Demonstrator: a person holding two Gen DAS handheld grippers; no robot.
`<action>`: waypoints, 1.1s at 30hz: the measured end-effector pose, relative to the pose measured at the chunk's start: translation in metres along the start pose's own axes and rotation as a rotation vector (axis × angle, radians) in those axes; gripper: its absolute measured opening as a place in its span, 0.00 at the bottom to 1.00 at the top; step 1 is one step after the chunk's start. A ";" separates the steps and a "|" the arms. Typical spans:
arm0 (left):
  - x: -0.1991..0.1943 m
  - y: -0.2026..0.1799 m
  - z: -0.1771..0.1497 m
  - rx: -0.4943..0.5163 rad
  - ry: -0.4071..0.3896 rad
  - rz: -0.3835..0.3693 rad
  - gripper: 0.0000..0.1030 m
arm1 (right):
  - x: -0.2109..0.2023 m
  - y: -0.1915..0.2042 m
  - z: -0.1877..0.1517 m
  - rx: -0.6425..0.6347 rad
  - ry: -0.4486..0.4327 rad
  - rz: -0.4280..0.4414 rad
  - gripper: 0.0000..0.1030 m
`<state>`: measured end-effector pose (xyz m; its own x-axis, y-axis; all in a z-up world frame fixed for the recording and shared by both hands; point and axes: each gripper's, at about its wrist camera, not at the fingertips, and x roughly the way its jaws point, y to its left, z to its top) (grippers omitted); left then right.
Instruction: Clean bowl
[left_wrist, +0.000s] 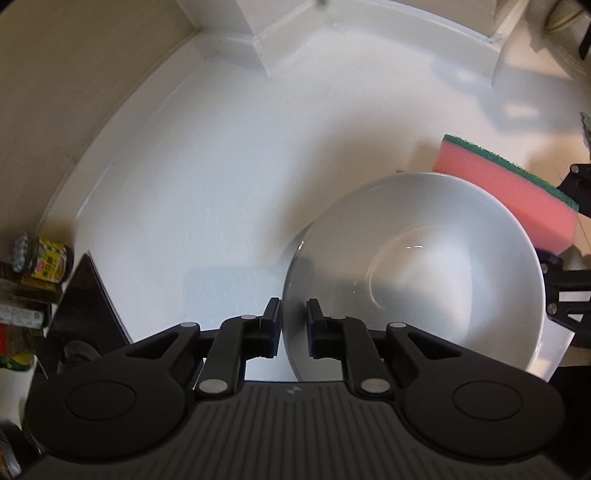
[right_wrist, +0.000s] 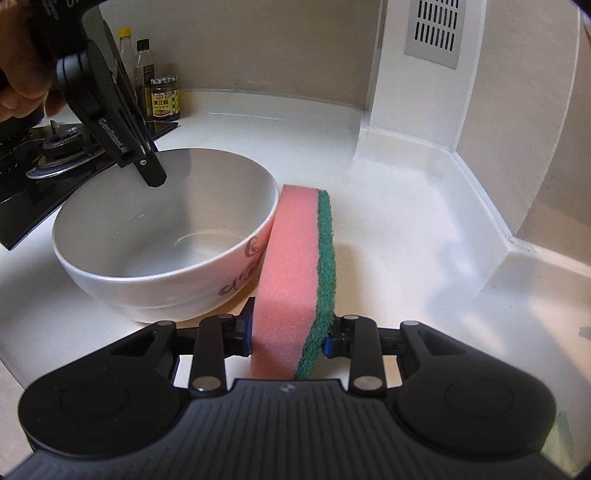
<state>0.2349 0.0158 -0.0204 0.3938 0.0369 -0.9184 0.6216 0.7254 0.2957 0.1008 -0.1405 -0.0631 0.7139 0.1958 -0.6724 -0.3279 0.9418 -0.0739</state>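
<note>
A white bowl (left_wrist: 424, 266) with a purple pattern on its outside (right_wrist: 162, 236) stands on the white counter. My left gripper (left_wrist: 294, 326) straddles the bowl's near rim, one finger inside and one outside, shut on it; it also shows in the right wrist view (right_wrist: 151, 173) at the bowl's far rim. My right gripper (right_wrist: 290, 338) is shut on a pink sponge with a green scouring side (right_wrist: 295, 273), held on edge just right of the bowl, touching its outer wall. The sponge also shows in the left wrist view (left_wrist: 506, 184) beyond the bowl.
A black gas hob (right_wrist: 48, 162) lies left of the bowl. Sauce jars and bottles (right_wrist: 162, 98) stand by the back wall, also seen at the left (left_wrist: 40, 258). A white pillar (right_wrist: 410, 92) and raised ledge (right_wrist: 517, 236) bound the counter (left_wrist: 207, 177) at the right.
</note>
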 end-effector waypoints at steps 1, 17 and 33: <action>-0.002 0.001 0.001 0.012 -0.014 0.006 0.21 | 0.000 -0.001 0.000 -0.001 -0.001 0.002 0.27; 0.018 -0.007 0.023 0.288 -0.018 -0.093 0.16 | -0.003 -0.004 -0.001 0.025 0.004 0.018 0.27; 0.015 0.024 -0.009 -0.308 -0.014 -0.052 0.13 | -0.012 -0.005 -0.004 0.065 0.013 0.033 0.27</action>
<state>0.2494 0.0402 -0.0294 0.3776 -0.0131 -0.9259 0.4075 0.9002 0.1535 0.0912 -0.1483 -0.0572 0.6952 0.2237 -0.6831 -0.3097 0.9508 -0.0038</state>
